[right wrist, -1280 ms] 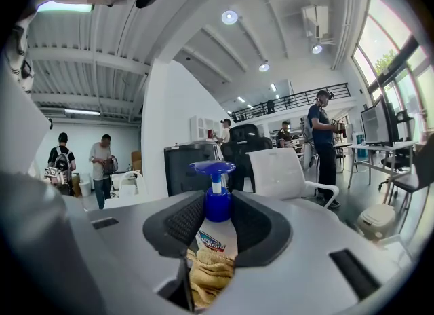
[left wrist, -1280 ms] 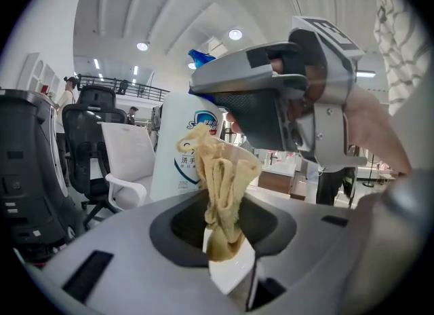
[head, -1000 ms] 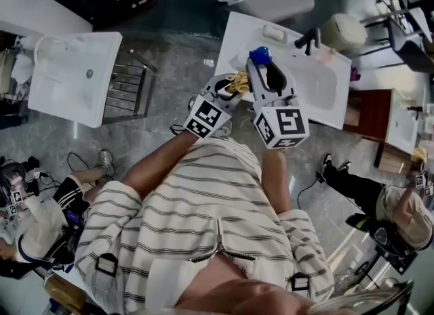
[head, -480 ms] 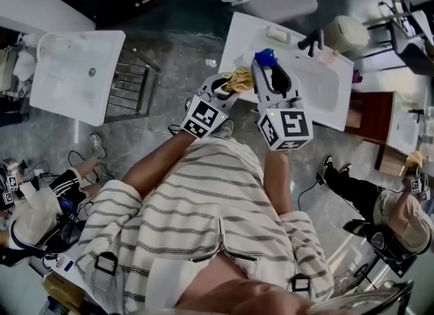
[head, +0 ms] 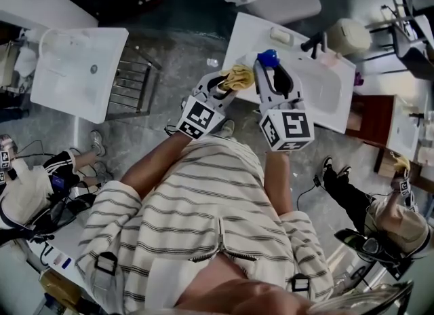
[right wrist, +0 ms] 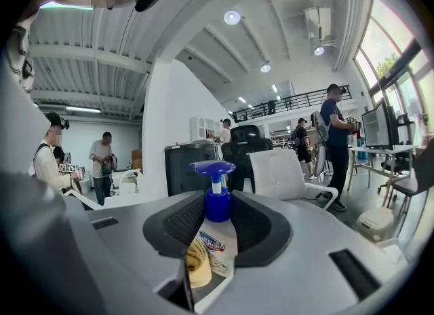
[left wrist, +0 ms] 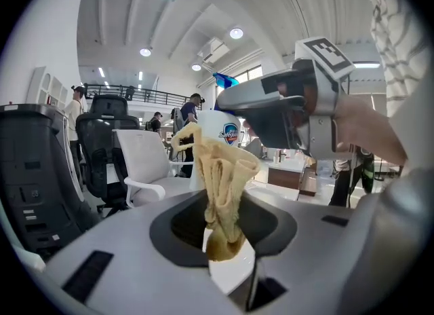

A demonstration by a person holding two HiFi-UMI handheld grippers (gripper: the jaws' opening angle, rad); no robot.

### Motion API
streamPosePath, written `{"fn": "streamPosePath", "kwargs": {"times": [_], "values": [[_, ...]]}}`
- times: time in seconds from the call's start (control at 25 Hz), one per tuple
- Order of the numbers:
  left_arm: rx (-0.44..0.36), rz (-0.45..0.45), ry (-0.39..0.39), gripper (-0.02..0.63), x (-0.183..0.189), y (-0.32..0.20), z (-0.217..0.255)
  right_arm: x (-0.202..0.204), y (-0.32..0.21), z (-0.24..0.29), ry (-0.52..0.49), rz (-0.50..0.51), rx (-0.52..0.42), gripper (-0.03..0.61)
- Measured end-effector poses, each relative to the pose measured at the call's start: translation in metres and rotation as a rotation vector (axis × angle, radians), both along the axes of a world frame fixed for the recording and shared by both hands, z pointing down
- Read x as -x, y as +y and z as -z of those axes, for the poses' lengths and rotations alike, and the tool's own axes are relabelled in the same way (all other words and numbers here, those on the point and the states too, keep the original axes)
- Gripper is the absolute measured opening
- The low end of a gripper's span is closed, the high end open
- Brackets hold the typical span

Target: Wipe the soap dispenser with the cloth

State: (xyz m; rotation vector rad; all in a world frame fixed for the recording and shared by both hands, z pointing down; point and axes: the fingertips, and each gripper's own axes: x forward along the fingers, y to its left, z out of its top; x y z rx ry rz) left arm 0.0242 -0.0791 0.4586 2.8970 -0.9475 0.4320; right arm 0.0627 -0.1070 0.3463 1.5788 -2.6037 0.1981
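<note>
Left claw (head: 220,88) has swung a touch since a second ago: its marker cube now sits farther out from the right claw (head: 274,76) in the head view, while the cloth (head: 239,76) at its tips stays hard up beside the right claw's jaws. Right claw hasn't budged, same clamp as before, jaws pressed on the body of the dispenser (right wrist: 217,205), blue pump standing up just beyond them. Left claw (left wrist: 227,239) is pinching the yellow cloth (left wrist: 220,184), which rises bunched and folded from between its jaws. From the right claw (right wrist: 215,239), a fold of cloth (right wrist: 198,261) shows low on the left of the bottle, right against the label. Now the tricky bits: from above, the right claw covers the bottle and only the blue pump top (head: 268,57) peeks out ahead of its jaws. From the left claw, the dispenser (left wrist: 227,132) sits just past the cloth, mostly masked by cloth and by the right claw (left wrist: 285,113) reaching in from the right. The bottle's base is cut off under the right claw's own body.
</note>
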Motion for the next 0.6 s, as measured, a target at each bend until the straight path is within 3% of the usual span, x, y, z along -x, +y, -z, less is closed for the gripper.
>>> {"fn": "streamPosePath", "kwargs": {"times": [0.6], "values": [[-0.039, -0.003, 0.064, 0.117, 0.018, -0.002, 0.037, -0.008, 0.01, -0.002, -0.008, 0.006, 0.0, 0.124]]}}
